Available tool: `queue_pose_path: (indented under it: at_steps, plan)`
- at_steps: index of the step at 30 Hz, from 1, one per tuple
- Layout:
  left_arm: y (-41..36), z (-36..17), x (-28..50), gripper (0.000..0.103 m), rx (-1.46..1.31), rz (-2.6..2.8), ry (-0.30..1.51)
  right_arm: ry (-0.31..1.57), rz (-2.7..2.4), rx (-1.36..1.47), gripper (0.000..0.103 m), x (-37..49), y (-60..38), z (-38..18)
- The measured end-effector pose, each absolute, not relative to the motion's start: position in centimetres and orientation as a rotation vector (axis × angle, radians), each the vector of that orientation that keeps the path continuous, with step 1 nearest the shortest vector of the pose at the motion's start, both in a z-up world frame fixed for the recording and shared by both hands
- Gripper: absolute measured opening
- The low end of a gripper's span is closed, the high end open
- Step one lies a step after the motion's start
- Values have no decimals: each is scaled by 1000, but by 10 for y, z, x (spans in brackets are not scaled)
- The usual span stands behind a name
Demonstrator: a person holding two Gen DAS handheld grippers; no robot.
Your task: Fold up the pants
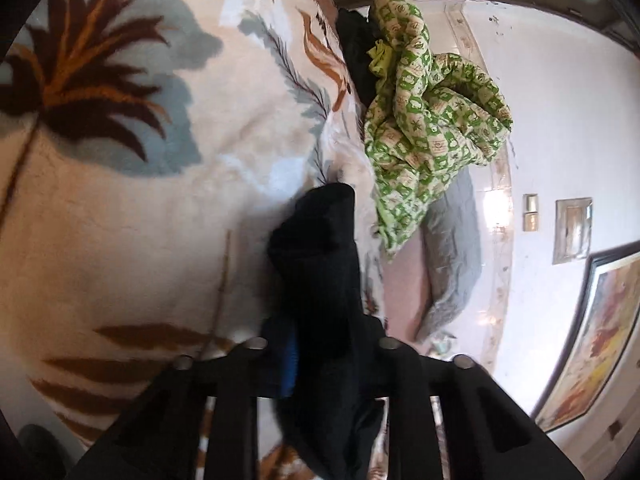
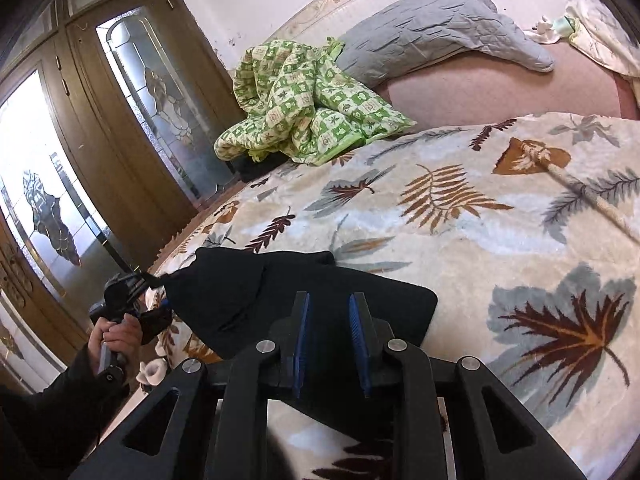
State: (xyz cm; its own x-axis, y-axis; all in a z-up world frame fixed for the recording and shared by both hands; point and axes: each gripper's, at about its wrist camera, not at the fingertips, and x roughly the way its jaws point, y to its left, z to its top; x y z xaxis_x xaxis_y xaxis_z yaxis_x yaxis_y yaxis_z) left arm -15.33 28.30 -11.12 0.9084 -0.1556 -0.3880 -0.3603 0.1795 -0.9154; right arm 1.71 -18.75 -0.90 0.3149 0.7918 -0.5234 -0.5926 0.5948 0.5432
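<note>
The left tongs (image 1: 320, 344) are closed on a bunched fold of the black pants (image 1: 316, 264); dark cloth fills the gap between the jaws and stands up ahead of them in a soft peak. In the right wrist view the same tongs (image 2: 154, 280) pinch one corner of the pants (image 2: 304, 300) at the bed's edge, gripped by a person's hand (image 2: 116, 336) in a dark sleeve. The right tongs (image 2: 330, 336) stand at a narrow gap, their blue pads (image 2: 302, 332) apart with nothing pressed between them, and they hover just over the near part of the pants.

The pants lie partly folded on the leaf-patterned blanket (image 2: 480, 208), near its edge closest to the wooden doors (image 2: 120, 120). Beyond the pants, farther up the blanket, sits a crumpled green checked cloth (image 2: 296, 108), and beyond that a grey pillow (image 2: 440, 28).

Judging by the limp peak and drooping corner, the fabric is light, soft and floppy; it will sag and drag rather than hold shape. It looks matte, so slipping seems unlikely, though a thin pinch could pull free. The safest hold is probably on a hem or folded edge, taking several layers, with both corners of one end lifted together so the fold stays square.
</note>
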Motion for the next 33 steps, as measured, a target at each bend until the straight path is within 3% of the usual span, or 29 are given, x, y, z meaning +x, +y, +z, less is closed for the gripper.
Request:
queue_pose_path:
  at_steps: [3,7,13,17,26,33]
  plan:
    - [271,-86,-153,9,-1174,237,491,843,927,276,22,16,-188,-9]
    - [207,-27,-137,8,-585,324,503,844,924,345,22,20,-197,-12]
    - [154,2,-119,8,-429,142,472,841,908,439,23,27,-210,-15]
    - [121,10,-111,8,-360,3,505,837,886,485,33,30,-217,-17]
    - [50,54,-75,8,-76,-235,590,832,784,596,33,41,-240,-24]
    - [6,29,-23,8,146,-325,805,824,749,651,34,46,-252,-27]
